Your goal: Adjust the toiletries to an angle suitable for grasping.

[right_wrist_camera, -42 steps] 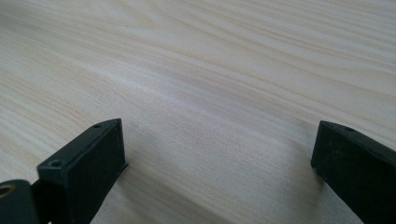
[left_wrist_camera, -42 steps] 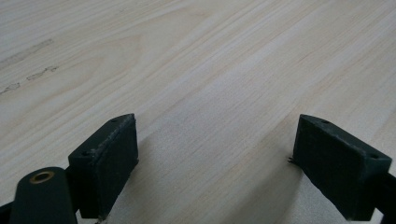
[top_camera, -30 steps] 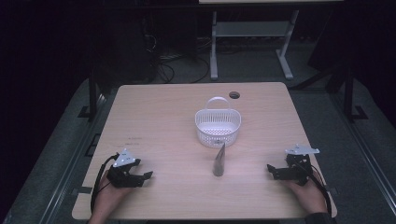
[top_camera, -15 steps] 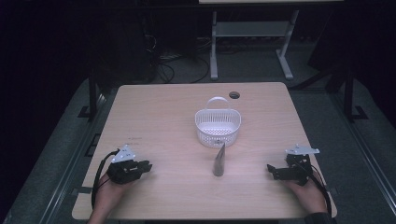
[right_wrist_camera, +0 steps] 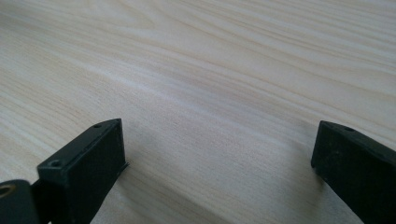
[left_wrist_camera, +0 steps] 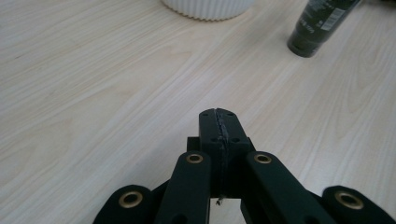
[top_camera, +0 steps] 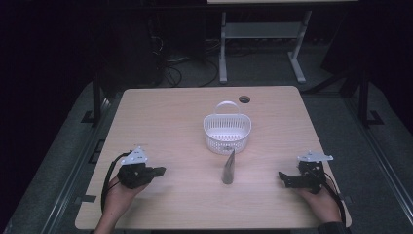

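Resting low at the table's (top_camera: 160, 112) near edge, the left gripper (top_camera: 158, 171) has its jaws pressed together on nothing, while the right gripper (top_camera: 282, 176) has its jaws spread wide, empty, probably parked before a first reach. Between them, farther in, a dark green tube (top_camera: 228, 167) lies flat, barcode visible, its tip just beside the white slotted basket (top_camera: 227, 132), apparently empty.
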The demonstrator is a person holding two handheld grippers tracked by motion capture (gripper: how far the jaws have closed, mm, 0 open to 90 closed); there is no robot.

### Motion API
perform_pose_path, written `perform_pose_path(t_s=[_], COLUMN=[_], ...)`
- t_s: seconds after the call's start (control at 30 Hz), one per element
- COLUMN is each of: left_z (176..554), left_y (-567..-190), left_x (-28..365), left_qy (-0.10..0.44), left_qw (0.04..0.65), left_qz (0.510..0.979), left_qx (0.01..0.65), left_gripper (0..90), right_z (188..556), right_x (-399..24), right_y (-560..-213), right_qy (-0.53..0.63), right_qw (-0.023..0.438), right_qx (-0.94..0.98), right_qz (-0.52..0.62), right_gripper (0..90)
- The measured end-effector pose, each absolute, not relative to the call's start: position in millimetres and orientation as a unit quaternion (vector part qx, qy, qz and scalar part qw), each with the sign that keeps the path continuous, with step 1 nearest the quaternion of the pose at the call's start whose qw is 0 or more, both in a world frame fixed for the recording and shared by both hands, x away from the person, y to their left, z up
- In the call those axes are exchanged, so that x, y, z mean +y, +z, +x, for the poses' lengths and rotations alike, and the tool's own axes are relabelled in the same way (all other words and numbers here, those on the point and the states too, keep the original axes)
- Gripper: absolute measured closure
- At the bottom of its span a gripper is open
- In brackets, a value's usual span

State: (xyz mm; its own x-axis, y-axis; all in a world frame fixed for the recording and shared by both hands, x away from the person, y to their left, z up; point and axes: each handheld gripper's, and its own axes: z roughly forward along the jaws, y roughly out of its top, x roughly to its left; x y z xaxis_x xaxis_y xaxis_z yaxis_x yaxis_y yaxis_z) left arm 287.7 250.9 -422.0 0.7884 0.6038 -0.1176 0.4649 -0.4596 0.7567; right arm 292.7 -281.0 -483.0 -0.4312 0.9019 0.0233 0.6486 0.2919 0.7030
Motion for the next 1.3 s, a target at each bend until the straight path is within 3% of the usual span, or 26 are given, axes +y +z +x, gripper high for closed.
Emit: perform_pose_path(t_s=[1.3], left_z=[300], left_y=[-367], left_x=[168], left_qy=[0.053], left_qw=[0.464], left_qz=[0.859], left_qx=[0.21], left_gripper=[89.6], right_z=[293], right_x=[-281], right_y=[-483], right_qy=[0.327], right_qw=[0.194], right_qx=[0.78], right_qz=[0.497], right_gripper=[2.3])
